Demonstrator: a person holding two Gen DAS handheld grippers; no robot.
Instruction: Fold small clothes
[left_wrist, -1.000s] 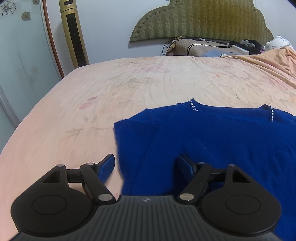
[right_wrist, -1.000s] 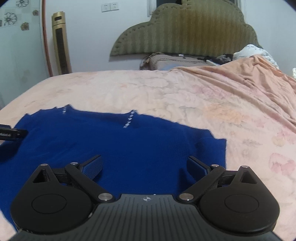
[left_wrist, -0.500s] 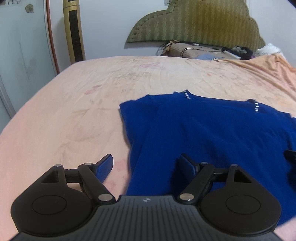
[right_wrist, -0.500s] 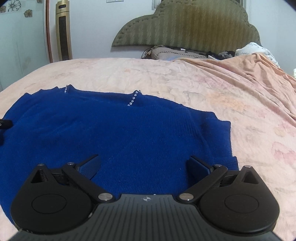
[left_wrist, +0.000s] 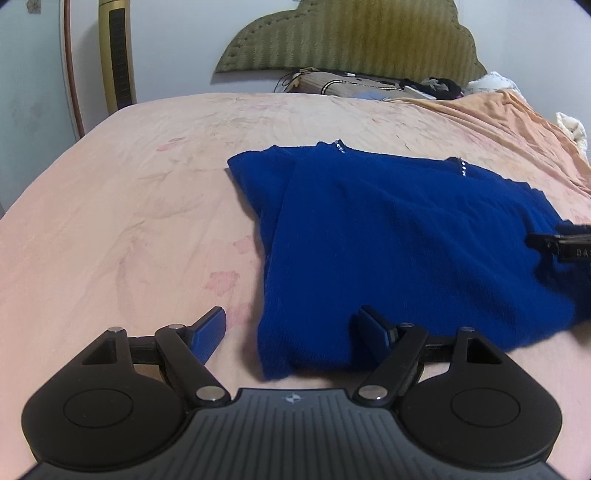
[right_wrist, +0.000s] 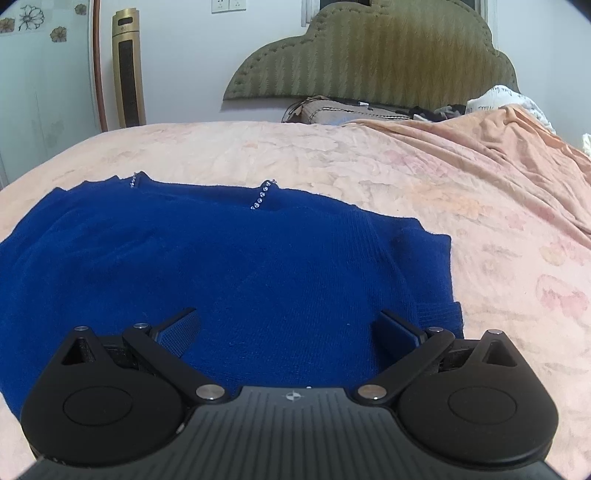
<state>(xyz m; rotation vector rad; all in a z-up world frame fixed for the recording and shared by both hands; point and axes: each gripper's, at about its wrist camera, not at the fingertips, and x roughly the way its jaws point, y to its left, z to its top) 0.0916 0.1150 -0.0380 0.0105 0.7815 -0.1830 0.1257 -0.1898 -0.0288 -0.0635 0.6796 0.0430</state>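
Observation:
A royal blue knit sweater (left_wrist: 399, 236) with small rhinestone rows at the neck lies flat on the bed, both sleeves folded in over the body. My left gripper (left_wrist: 291, 325) is open and empty, just above the sweater's near left hem corner. My right gripper (right_wrist: 288, 325) is open and empty, over the near right part of the sweater (right_wrist: 236, 266). The right gripper's tip also shows at the right edge of the left wrist view (left_wrist: 561, 245), above the sweater's right side.
The sweater lies on a peach floral bedsheet (left_wrist: 129, 206). A bunched orange blanket (right_wrist: 480, 147) lies at the far right. A green padded headboard (right_wrist: 369, 59) and pillows with clutter (left_wrist: 351, 83) are at the far end. A gold tower fan (right_wrist: 127, 70) stands at far left.
Both grippers have drawn back toward the near hem, so more of the sweater shows. The right gripper's tip has come into the left wrist view. Both stay open.

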